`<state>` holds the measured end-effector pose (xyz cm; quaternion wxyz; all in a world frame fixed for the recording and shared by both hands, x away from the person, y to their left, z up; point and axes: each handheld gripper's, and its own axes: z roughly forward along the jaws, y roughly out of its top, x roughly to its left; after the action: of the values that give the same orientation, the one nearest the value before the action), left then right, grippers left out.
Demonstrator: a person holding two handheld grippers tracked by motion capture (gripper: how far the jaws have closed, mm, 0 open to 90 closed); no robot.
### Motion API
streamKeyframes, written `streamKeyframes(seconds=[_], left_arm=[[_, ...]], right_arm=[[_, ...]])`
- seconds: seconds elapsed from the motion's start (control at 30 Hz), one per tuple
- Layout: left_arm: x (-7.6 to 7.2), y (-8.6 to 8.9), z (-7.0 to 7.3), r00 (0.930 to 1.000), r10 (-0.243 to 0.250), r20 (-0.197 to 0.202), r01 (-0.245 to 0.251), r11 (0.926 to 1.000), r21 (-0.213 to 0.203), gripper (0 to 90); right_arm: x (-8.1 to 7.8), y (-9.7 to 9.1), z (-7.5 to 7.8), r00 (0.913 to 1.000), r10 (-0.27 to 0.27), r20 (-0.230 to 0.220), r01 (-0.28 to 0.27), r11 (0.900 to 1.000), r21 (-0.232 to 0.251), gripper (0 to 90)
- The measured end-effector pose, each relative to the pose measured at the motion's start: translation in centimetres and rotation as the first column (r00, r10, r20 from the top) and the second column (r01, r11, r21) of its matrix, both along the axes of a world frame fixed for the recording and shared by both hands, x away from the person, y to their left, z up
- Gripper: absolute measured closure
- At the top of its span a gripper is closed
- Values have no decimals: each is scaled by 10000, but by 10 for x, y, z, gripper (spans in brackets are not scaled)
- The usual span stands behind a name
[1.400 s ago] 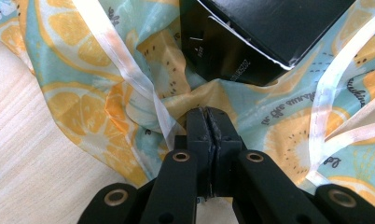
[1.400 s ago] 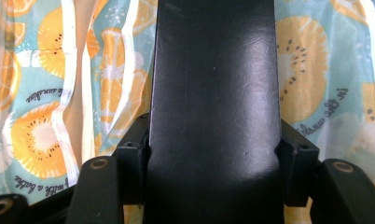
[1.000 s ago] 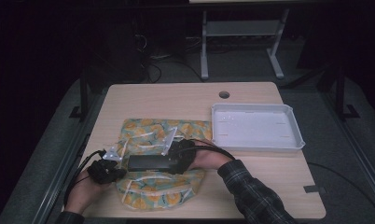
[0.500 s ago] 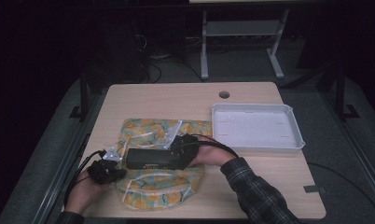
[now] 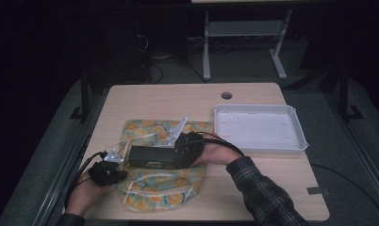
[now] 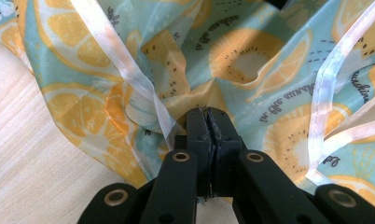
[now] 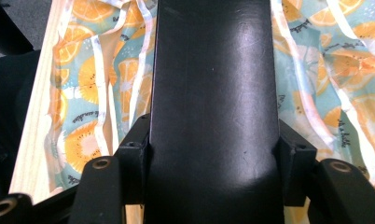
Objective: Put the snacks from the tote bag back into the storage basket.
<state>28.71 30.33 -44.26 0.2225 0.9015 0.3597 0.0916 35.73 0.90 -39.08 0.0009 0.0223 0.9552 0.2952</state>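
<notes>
A cloth bag [image 5: 154, 188] printed with orange slices and edged in white lies on the near left of the wooden table [image 5: 168, 99]. My left gripper [image 5: 120, 162] is shut on a fold of that cloth at the bag's left side; in the left gripper view the jaws [image 6: 206, 115] pinch the fabric [image 6: 241, 56] beside a white trim strip. My right gripper [image 5: 177, 153] is shut on one end of a long black box [image 5: 152, 157], which is held level over the bag. In the right gripper view the box [image 7: 213, 84] runs away between the jaws, with the bag [image 7: 83, 93] beneath.
A white tray [image 5: 253, 107] sits empty at the table's right. A round cable hole [image 5: 226, 95] is near the far edge. Bare table top stretches behind the bag. Beyond the table stands a grey metal frame [image 5: 206, 52] on a dark floor.
The right gripper has risen a little with the black box and carried it slightly to the left. The left gripper has stayed where it was, still pinching the cloth.
</notes>
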Motion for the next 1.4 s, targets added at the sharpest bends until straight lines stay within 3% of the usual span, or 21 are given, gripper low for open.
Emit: streamKeyframes(seconds=[0.2, 0.43, 0.7, 0.83, 1.0, 1.17, 1.23, 1.4], left_arm=[[-1, -1, 1, 9998, -111, -133, 109, 9998, -166, 854], [-5, 2, 13, 9997, -76, 227, 99, 9947, -1026, 777], [-12, 6, 23, 9987, 138, 491, -40, 9810, -1938, 591], [-15, 4, 29, 9975, 134, 688, 40, 9691, -2468, 483], [-19, -1, 35, 9942, -96, 1074, 388, 9611, -2734, 411], [-19, -4, 35, 9907, -385, 1303, 721, 9619, -2638, 379], [-20, -6, 34, 9915, -324, 1264, 667, 9583, -2778, 374], [-19, -7, 32, 9910, -463, 1258, 789, 9603, -2677, 374]], right_arm=[[-2, -2, 8, 10000, -4, 9, 4, 9999, 128, 415], [-3, -6, 12, 10000, -87, 39, 87, 9999, 93, 415], [-2, -14, 21, 9994, -210, 263, 210, 9998, 24, 415], [-1, -19, 25, 9989, -260, 385, 259, 9997, 27, 416], [2, -27, 31, 9983, -469, 348, 466, 9989, 82, 415], [5, -39, 36, 9967, -736, 349, 729, 9971, 223, 416], [6, -45, 38, 9956, -856, 379, 847, 9961, 250, 416], [10, -58, 42, 9919, -1161, 518, 1152, 9931, 209, 415]])
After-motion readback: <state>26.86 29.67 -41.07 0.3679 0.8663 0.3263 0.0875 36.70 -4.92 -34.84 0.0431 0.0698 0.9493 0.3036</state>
